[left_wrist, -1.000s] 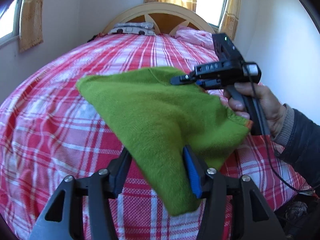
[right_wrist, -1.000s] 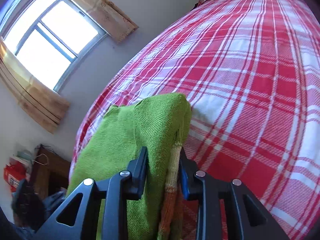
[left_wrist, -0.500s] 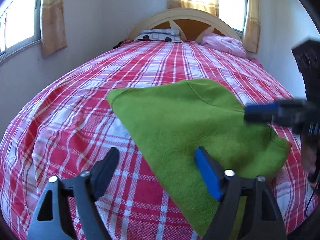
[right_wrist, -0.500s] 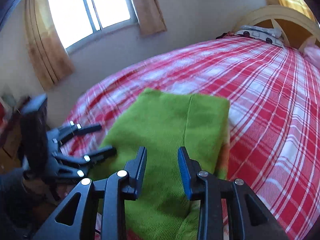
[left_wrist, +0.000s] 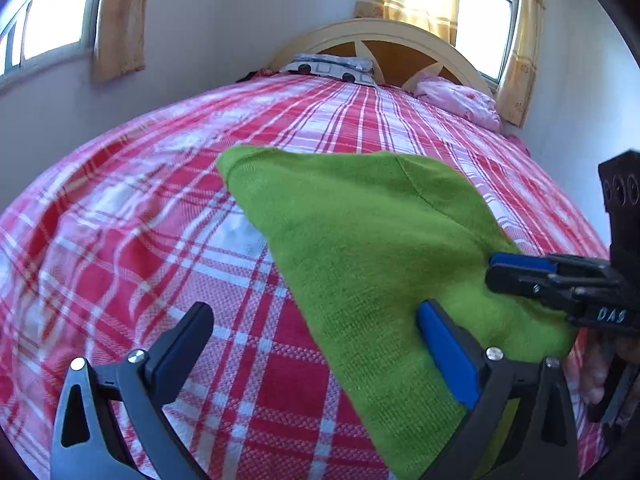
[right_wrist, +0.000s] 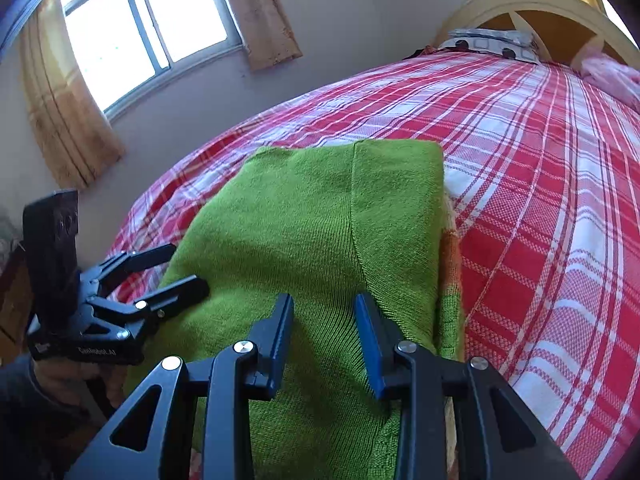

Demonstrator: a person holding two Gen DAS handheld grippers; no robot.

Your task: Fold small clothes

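A green knitted garment (left_wrist: 360,240) lies folded on the red plaid bed (left_wrist: 120,240), near its front edge. My left gripper (left_wrist: 316,344) hovers over the garment's near left edge; its jaws are opening and stand wide, with only the right finger above the cloth. From the right wrist view the garment (right_wrist: 312,220) shows an orange and yellow striped edge (right_wrist: 450,264) on its right side. My right gripper (right_wrist: 324,320) hangs just above the cloth with its pads apart and pressing nothing. The left gripper (right_wrist: 188,266) is at the garment's left edge, the right gripper (left_wrist: 490,270) at its right edge.
A patterned pillow (left_wrist: 332,66) and a pink bundle (left_wrist: 460,100) lie by the curved headboard (left_wrist: 380,32) at the far end. Curtained windows sit in the walls. A hand and dark sleeve (right_wrist: 52,384) hold the left gripper off the bed's left side.
The left jaws spread wide and let go of the garment's hanging corner. The right gripper released its fold and swung round. The garment settled flat on the bed.
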